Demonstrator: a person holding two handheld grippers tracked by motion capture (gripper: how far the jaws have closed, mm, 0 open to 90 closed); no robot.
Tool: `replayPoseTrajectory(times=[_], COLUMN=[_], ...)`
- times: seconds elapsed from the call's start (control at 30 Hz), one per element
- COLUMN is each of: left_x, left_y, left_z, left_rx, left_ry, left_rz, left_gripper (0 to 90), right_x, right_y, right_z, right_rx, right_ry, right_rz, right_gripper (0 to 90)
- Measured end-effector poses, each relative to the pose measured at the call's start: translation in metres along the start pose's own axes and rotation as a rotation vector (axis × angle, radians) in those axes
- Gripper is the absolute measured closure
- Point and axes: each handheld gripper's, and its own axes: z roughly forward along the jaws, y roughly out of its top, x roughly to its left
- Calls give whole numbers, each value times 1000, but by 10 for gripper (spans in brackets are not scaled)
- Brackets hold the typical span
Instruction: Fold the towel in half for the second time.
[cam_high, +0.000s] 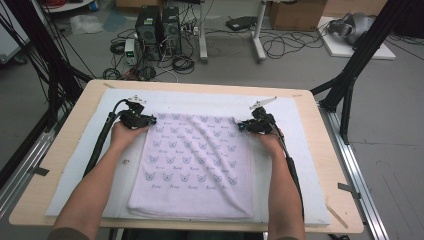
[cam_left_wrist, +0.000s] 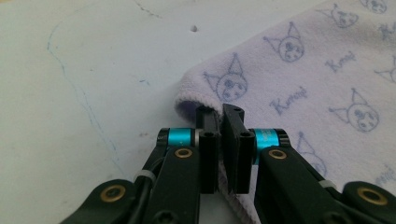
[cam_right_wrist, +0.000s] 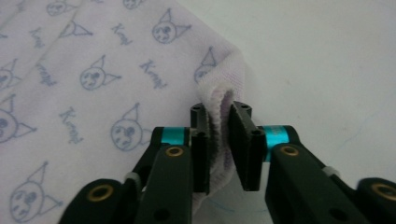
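White mat (cam_high: 280, 107); close up, towel (cam_right_wrist: 219, 100) between jaws.

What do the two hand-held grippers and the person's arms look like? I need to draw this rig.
The left claw and right claw match: flat black jaws with screw holes, turquoise collars, black links with brass rivets. In the high view each carries a grey three-cornered plate and trails a black cable along the forearm. The forearms are bare, with a dark sleeve edge near the elbow.
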Motion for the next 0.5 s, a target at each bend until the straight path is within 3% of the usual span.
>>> replayPoseTrajectory(times=[0.23,0.5], left_x=[0,-15], left_y=[10,20], left_z=[-21,-60], left_rx=[-98,-172], left_ry=[-13,-38], left_rz=[7,107], left_gripper=[857,857], right_x=[3,18], right_y=[10,18], right_z=[-25,-67], right_rx=[-78,-147], right_ry=[-21,-10], right_rz=[-8,-65], right_gripper=[861,861])
